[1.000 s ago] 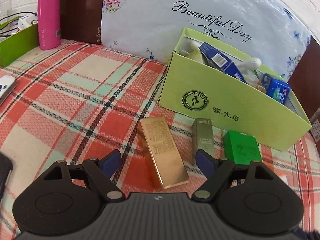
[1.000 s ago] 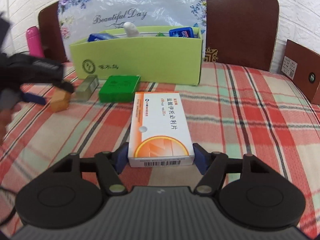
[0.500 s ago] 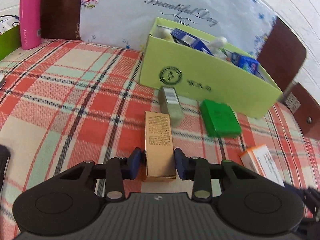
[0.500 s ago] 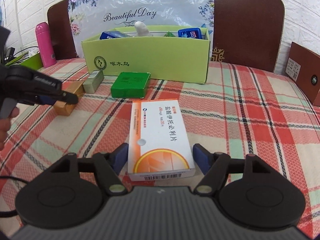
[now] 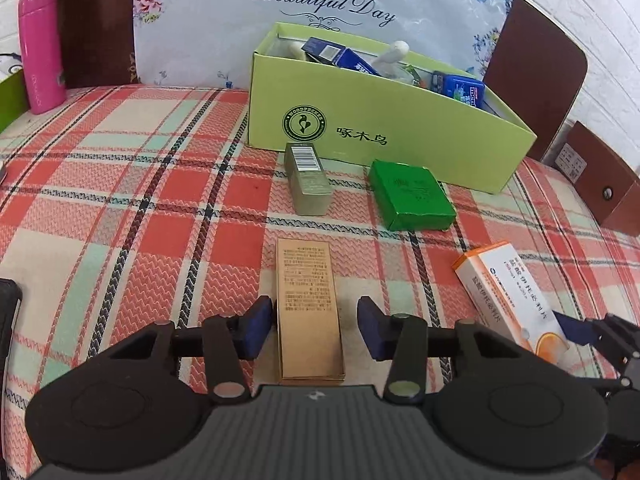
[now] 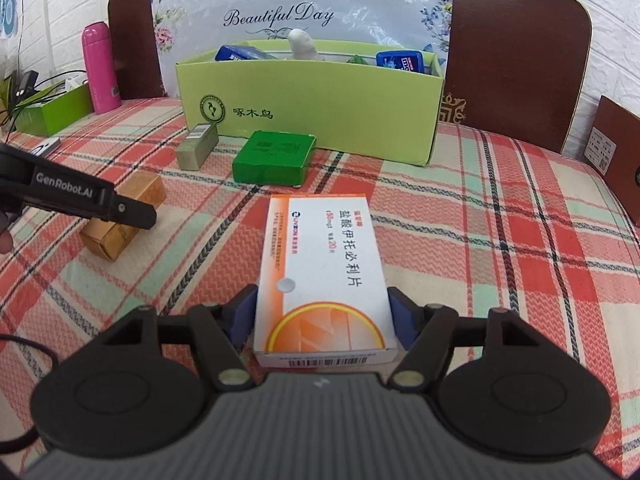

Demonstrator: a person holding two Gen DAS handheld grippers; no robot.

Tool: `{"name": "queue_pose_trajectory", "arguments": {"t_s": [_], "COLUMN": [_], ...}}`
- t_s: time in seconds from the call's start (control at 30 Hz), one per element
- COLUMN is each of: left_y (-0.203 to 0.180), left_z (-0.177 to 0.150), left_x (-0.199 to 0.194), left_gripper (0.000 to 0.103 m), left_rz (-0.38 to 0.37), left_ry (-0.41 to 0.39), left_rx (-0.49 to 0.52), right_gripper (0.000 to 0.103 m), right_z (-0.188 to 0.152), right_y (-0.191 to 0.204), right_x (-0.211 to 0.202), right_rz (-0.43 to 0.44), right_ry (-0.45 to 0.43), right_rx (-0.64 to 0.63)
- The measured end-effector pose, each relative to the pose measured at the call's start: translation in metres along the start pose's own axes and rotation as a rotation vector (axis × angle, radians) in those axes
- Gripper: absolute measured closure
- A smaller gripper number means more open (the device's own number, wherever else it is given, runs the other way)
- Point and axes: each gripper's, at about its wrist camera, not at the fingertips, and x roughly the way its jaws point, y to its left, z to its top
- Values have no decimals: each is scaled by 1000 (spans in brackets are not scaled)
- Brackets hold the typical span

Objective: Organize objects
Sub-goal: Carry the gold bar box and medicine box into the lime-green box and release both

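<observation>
A gold box lies on the plaid cloth between the fingers of my left gripper, which is open with gaps on both sides. My right gripper is shut on a white and orange medicine box, its pads against both long sides. The medicine box also shows in the left wrist view. A lime-green storage box with several items inside stands behind. A grey-green small box and a flat green box lie in front of it.
A pink bottle stands at the back left beside a green tray. Brown chair backs and a floral bag stand behind the table. A brown box sits at the right edge.
My left gripper has opened around the gold box, having been closed on it half a second ago. My right gripper has closed onto the medicine box.
</observation>
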Motion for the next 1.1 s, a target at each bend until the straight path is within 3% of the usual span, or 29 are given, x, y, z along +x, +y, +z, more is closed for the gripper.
{"name": "queue_pose_trajectory", "arguments": {"t_s": [0.1, 0.23, 0.27, 0.37, 0.63, 0.97, 1.1], "left_y": [-4, -10, -12, -16, -30, -50, -61], "left_z": [1, 2, 2, 1, 4, 74, 111], "left_x": [3, 6, 6, 6, -16, -52, -54], "left_gripper": [46, 46, 48, 69, 70, 70, 70], "left_rz": [6, 19, 19, 29, -106, -222, -187], "left_ry": [-3, -6, -6, -6, -15, -191, -258], "left_rx": [9, 36, 45, 75, 48, 55, 52], "right_gripper": [34, 33, 33, 36, 37, 37, 37], "right_z": [2, 3, 2, -1, 0, 51, 81], "right_y": [0, -3, -5, -5, -1, -16, -23], "right_x": [2, 3, 3, 1, -16, -50, -49], "right_rz": [5, 8, 7, 8, 37, 58, 42], "right_ry": [3, -1, -1, -9, -53, -240, -304], "right_rx": [-2, 13, 22, 17, 31, 39, 24]}}
